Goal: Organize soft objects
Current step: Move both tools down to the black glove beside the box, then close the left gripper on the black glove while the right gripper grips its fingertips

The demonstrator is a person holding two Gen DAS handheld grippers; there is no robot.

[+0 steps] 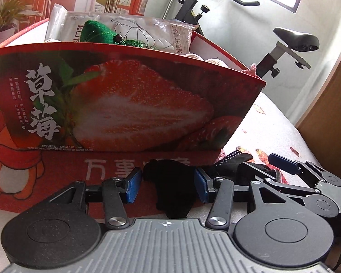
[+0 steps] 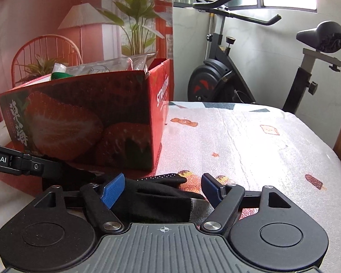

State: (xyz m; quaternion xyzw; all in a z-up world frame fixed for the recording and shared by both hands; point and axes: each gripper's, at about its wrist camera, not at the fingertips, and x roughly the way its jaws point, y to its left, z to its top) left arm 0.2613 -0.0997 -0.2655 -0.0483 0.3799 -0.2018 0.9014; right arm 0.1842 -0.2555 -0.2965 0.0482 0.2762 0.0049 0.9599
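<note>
- The soft things I am working on are two black gloves. One black glove point(image 1: 170, 188) lies crumpled on the red mat point(image 1: 56, 166), just in front of the strawberry box point(image 1: 129, 100).
- The second glove point(image 2: 156, 195), black with a dotted finger and a grey cuff, lies flat on the white patterned cloth point(image 2: 250, 141) beside the box's near corner.
- My left gripper point(image 1: 168, 185) straddles the crumpled glove: its blue pads point(image 1: 132, 185) stand apart on either side of the fabric, with a gap showing on each side, so I read it as parted and not pinching.
- My right gripper point(image 2: 163, 190) sits over the second glove with its jaws spread wide; the left pad is at the glove's edge, the right pad clear of it. No grip there.
- From the left wrist view, the right gripper point(image 1: 282, 161) shows at the right, close alongside.
- The box already holds a green plush item point(image 1: 100, 33) and clear plastic packets point(image 1: 134, 30) that poke above its rim.
- Behind the table stand an exercise bike point(image 2: 218, 72), a potted plant point(image 2: 136, 22) and a window.
</note>
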